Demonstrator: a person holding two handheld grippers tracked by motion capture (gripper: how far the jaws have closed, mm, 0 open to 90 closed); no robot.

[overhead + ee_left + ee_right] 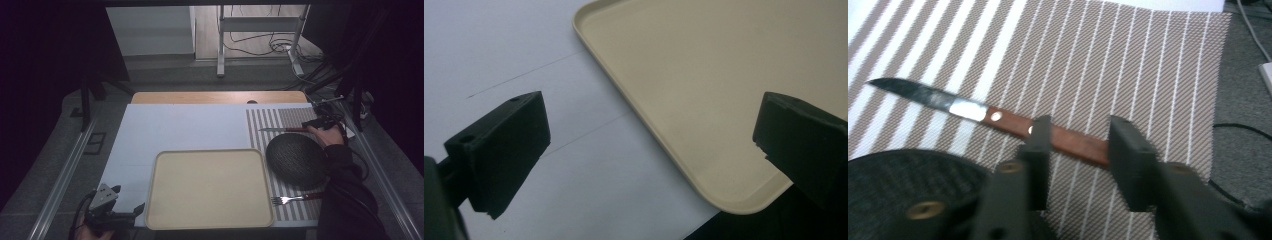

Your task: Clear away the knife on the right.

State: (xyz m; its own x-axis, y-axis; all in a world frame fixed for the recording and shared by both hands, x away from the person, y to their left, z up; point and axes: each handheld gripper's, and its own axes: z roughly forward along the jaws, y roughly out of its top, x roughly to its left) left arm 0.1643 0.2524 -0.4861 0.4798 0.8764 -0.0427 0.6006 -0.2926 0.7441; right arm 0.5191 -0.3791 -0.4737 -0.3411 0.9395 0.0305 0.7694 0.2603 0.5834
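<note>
The right claw straddled the knife handle on the striped mat, jaws narrowed but not visibly pinching. Grasp in hand, I reckoned; next, squeeze and lift. The high view added the tray and the idle, wide-open left claw.

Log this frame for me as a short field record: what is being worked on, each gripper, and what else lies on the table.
work in hand: picking up the knife by its wooden handle
right gripper: jaws astride the handle, narrowed; contact with it unclear
left gripper: open, hovering over the near left corner of the tray
tray contents: nothing
placemat: striped, right of the tray, bearing the knife, a dark round plate and a fork
</note>
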